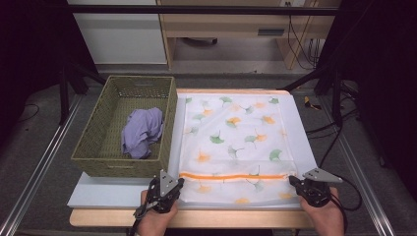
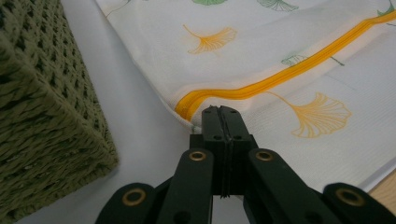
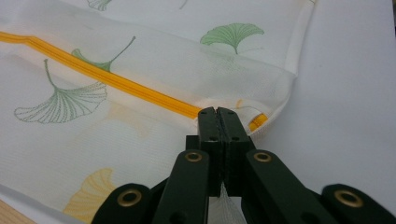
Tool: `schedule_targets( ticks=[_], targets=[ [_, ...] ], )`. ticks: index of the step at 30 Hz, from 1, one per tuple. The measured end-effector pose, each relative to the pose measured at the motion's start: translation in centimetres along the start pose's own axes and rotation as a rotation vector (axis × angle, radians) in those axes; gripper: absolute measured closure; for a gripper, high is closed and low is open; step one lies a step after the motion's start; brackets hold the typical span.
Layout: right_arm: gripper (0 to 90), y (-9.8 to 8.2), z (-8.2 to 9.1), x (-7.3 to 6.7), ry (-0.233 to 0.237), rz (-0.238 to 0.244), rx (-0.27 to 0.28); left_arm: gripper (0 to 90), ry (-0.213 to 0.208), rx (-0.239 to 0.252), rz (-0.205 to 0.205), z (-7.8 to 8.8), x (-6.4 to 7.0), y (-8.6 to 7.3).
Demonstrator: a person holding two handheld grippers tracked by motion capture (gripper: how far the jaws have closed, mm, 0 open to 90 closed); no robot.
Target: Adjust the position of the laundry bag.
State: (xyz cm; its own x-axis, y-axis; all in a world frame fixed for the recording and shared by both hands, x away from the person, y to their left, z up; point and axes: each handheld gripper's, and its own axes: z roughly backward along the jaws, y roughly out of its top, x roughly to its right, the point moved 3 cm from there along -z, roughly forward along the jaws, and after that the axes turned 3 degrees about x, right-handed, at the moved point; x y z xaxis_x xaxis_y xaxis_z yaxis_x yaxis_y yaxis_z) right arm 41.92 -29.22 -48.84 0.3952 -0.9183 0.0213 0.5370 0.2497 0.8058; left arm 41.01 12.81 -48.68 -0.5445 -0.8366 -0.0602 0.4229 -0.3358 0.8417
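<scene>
Here, mesh bag [image 1: 235,142] (both corners pinched)

A lab or test room is indicated. Beyond the tongs, a black metal frame [image 1: 196,9] is seen over the work table [image 1: 98,194]; loose cables [image 1: 300,44] and a plain wooden desk [image 1: 221,22] stand farther back on grey carpet [image 1: 39,142].

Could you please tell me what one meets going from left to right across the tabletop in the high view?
Green woven basket holding a purple cloth → left gripper → white ginkgo-print mesh bag → right gripper.
</scene>
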Motion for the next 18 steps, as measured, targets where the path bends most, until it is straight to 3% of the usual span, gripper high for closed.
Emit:
schedule_targets(
  ticks=[7,18],
  targets=[
    [89.9,0.1,-0.2,-0.4,0.009,0.016,-0.003,90.0,0.008,-0.001,0.012,0.2,-0.4,-0.2],
    [90.0,-0.2,0.8,0.0,-0.001,-0.011,0.003,89.9,-0.026,-0.013,0.027,-0.5,-0.1,-0.6]
  ],
)
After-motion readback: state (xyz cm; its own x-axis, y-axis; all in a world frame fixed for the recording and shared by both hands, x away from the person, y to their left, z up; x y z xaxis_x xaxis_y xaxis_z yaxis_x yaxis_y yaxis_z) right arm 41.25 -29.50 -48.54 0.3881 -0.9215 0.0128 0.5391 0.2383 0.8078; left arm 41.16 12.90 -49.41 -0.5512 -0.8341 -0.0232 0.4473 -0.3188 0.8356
